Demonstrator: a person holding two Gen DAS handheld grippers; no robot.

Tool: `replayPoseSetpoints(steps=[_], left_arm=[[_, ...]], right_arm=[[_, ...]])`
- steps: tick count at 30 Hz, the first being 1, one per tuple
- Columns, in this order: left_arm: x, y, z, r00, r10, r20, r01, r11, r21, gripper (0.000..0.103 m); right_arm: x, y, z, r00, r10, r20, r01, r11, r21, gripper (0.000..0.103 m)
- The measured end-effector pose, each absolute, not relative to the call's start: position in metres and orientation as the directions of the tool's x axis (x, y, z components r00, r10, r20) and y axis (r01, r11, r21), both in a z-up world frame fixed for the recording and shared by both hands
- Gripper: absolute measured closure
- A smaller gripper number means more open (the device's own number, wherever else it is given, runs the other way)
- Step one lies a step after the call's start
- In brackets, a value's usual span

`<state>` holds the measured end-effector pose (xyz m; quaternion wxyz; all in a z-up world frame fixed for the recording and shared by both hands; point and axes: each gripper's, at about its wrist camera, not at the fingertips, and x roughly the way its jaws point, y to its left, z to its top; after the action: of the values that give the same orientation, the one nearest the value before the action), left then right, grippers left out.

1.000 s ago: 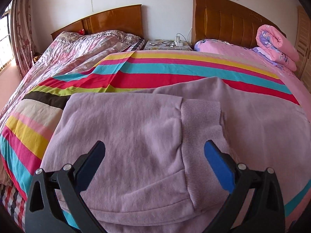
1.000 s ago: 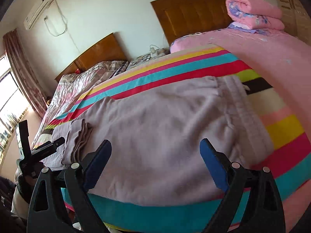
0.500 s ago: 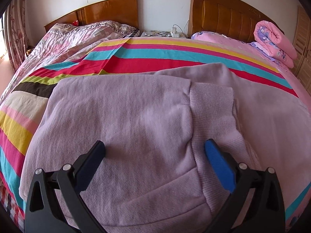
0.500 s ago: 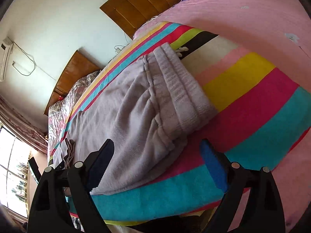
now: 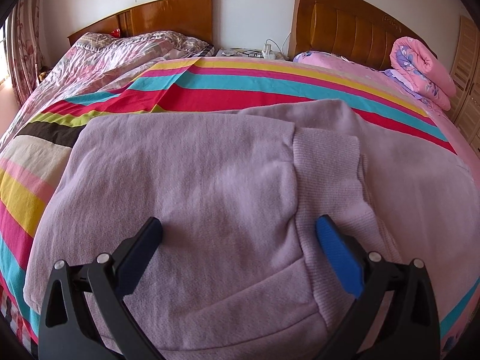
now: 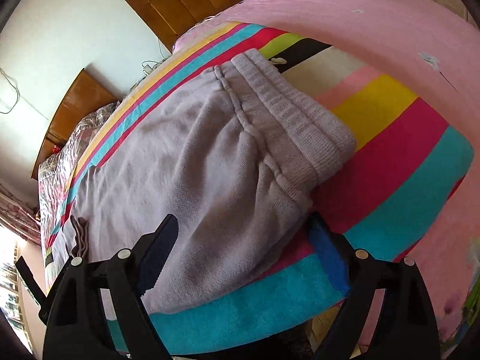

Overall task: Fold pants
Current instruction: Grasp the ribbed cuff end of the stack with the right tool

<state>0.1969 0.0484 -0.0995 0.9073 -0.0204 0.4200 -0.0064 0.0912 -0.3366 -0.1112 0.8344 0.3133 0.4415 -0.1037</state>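
Lilac fleece pants lie on a striped bedspread, the leg end folded over with its ribbed cuff on top. My left gripper is open and empty, close above the fabric beside the cuff. In the right wrist view the pants show their ribbed waistband at the right end. My right gripper is open and empty, over the pants' near corner below the waistband. The folded leg cuffs show at far left.
The striped bedspread spans two beds with wooden headboards. A rolled pink quilt lies at the back right. A nightstand with cables stands between the beds. A floral quilt covers the left bed.
My left gripper moved closer over the folded leg. My right gripper swung right and down to the waistband end of the pants. Both stayed open.
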Motion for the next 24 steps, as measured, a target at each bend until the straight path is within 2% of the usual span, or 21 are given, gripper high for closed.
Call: replayPoseSetpoints(steps=[3,7,12,14,18,19,20,22,24], left_arm=[[0.197,0.048,-0.100,0.648,-0.026,-0.762,-0.007,0.999,-0.040,0.001],[0.197,0.047,-0.100,0.649,-0.022,-0.761,-0.010,0.999,-0.037,0.001],[0.196,0.046,-0.100,0.650,-0.018,-0.760,-0.013,0.999,-0.035,0.001],[0.196,0.046,-0.100,0.650,-0.018,-0.760,-0.013,0.999,-0.035,0.001],[0.196,0.046,-0.100,0.649,-0.018,-0.760,-0.013,0.999,-0.035,0.001],[0.196,0.046,-0.100,0.649,-0.019,-0.760,-0.013,0.999,-0.036,0.001],[0.196,0.046,-0.100,0.650,-0.020,-0.760,-0.013,0.999,-0.037,0.001],[0.196,0.046,-0.099,0.649,-0.025,-0.760,-0.009,0.999,-0.041,0.001],[0.196,0.045,-0.099,0.648,-0.026,-0.761,-0.008,0.999,-0.041,0.001]], right_arm=[[0.089,-0.336,-0.111,0.597,0.106,-0.795,0.447,0.779,0.440,0.017],[0.088,-0.354,-0.112,0.635,0.150,-0.758,0.467,0.706,0.532,0.020],[0.086,-0.359,-0.112,0.649,0.160,-0.744,0.461,0.695,0.552,0.021],[0.083,-0.361,-0.112,0.651,0.157,-0.743,0.467,0.688,0.555,0.028],[0.078,-0.362,-0.112,0.655,0.144,-0.741,0.471,0.690,0.550,0.034],[0.076,-0.364,-0.113,0.658,0.134,-0.741,0.478,0.686,0.549,0.044],[0.073,-0.367,-0.118,0.668,0.147,-0.729,0.480,0.664,0.574,0.064],[0.066,-0.371,-0.124,0.701,0.160,-0.695,0.461,0.641,0.613,0.073],[0.062,-0.370,-0.125,0.734,0.168,-0.659,0.437,0.626,0.646,0.077]])
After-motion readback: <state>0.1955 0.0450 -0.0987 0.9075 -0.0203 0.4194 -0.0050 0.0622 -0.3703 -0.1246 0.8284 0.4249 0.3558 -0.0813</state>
